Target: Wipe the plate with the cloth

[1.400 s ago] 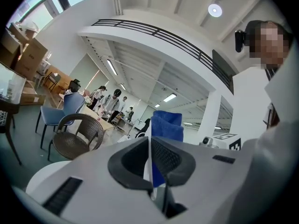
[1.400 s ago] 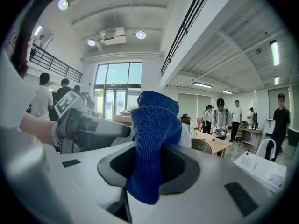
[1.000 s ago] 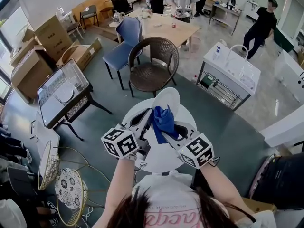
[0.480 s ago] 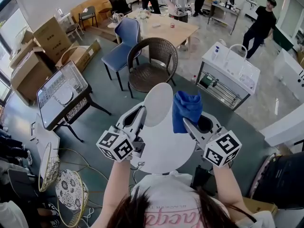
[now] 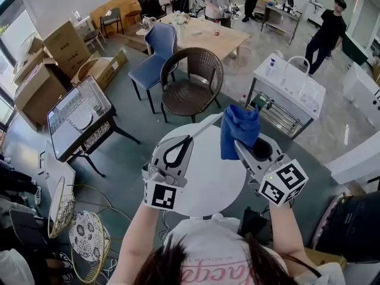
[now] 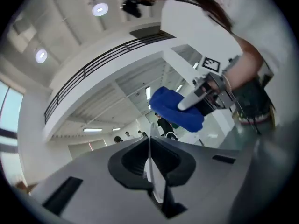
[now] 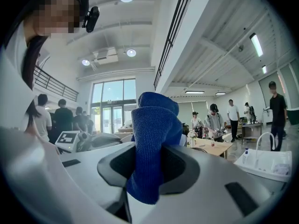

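Left fingers (image 6: 84,185) apparently pinch plate (image 6: 153,176); right fingers (image 7: 210,181), cloth (image 7: 154,143).

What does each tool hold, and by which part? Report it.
Left tool grips the white plate by its rim; right tool grips the blue cloth near one bunched end.

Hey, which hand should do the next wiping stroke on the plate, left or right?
Right. The right gripper's jaws are shut on the blue cloth, held up beside the plate. The left gripper clamps the plate edge-on, so it can probably only steady it.
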Demonstrator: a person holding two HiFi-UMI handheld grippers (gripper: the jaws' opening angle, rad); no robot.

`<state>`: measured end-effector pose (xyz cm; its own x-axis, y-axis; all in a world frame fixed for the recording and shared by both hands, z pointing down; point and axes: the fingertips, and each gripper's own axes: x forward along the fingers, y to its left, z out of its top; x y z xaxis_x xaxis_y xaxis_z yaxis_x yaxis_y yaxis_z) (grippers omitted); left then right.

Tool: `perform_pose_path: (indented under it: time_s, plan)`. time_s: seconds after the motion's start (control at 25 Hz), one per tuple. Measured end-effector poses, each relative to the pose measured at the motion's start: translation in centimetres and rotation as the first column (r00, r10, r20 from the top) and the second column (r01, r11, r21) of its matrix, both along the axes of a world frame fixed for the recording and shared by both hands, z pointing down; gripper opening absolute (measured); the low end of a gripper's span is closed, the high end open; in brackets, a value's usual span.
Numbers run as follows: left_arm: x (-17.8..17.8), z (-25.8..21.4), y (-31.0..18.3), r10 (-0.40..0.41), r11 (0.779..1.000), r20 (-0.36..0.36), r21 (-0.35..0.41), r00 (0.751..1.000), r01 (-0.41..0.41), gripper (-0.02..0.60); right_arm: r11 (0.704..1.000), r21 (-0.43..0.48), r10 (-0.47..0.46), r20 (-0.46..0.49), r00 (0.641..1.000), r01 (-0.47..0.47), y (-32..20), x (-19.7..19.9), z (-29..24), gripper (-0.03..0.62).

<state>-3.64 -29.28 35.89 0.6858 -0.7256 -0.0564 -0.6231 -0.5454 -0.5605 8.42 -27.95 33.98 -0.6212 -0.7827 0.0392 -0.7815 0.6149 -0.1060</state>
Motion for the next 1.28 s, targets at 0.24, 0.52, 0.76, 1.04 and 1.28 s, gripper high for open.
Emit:
perform_pose_path:
  time_s: [0.24, 0.52, 0.76, 1.04, 1.28]
  plan:
    - [1.5, 2.2, 2.4, -0.08, 0.932, 0.392, 0.356, 0.916, -0.071, 0.02, 0.999, 0.021, -0.046, -0.062, 0.997, 0.047, 0.2, -0.6, -1.2, 0.133]
    - [2.7, 5.4, 4.9, -0.14, 0.773, 0.673, 0.533, 0.727, -0.344, 0.02, 0.964, -0.038, -0.264, -0.274, 0.925, 0.264, -1.9, -5.2, -2.3, 0.133]
    - [4.1, 5.7, 6.3, -0.153, 0.651, 0.742, 0.572, 0.653, -0.498, 0.02, 0.893, -0.181, -0.449, -0.344, 0.824, 0.411, -4.1, -11.0, -0.3, 0.133]
    - [4.5, 5.8, 7.6, -0.132, 0.596, 0.783, 0.553, 0.608, -0.583, 0.025, 0.781, -0.385, -0.619, -0.371, 0.692, 0.491, -3.0, -12.8, 3.3, 0.133]
    - [3.2, 5.6, 7.2, -0.145, 0.635, 0.762, 0.561, 0.631, -0.531, 0.023, 0.746, -0.421, -0.651, -0.296, 0.699, 0.516, -1.5, -10.2, 3.8, 0.133]
